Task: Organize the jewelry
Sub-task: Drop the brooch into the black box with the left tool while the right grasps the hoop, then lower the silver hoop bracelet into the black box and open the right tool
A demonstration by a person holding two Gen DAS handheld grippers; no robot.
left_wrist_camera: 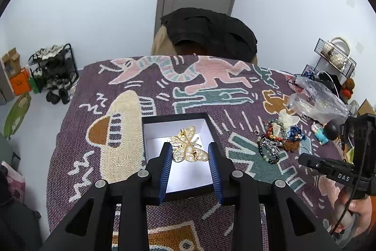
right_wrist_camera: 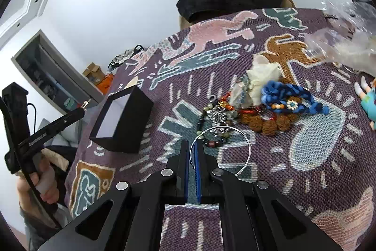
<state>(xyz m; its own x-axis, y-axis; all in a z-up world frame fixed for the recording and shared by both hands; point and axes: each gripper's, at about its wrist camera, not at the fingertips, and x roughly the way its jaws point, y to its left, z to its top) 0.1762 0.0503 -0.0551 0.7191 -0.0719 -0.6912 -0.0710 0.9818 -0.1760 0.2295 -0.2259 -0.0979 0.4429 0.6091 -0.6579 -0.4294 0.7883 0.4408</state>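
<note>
A black box with a white lining [left_wrist_camera: 150,133] sits on the patterned cloth and holds a gold butterfly brooch [left_wrist_camera: 188,145]. My left gripper [left_wrist_camera: 190,149] is open, hovering over the box with the brooch between its fingers, not touching it. In the right wrist view my right gripper [right_wrist_camera: 192,145] is shut on a thin silver bangle [right_wrist_camera: 244,145], held just above the cloth, right of the box [right_wrist_camera: 127,119]. A heap of beaded bracelets and a blue braided band [right_wrist_camera: 293,100] lies just beyond it; the heap also shows in the left wrist view [left_wrist_camera: 279,138].
The table is covered by a purple patterned cloth [left_wrist_camera: 117,157]. Clear plastic bags [left_wrist_camera: 317,100] and a small doll [left_wrist_camera: 325,131] lie at the right. A chair with a black garment [left_wrist_camera: 209,32] stands behind the table. A shoe rack [left_wrist_camera: 54,69] stands by the wall.
</note>
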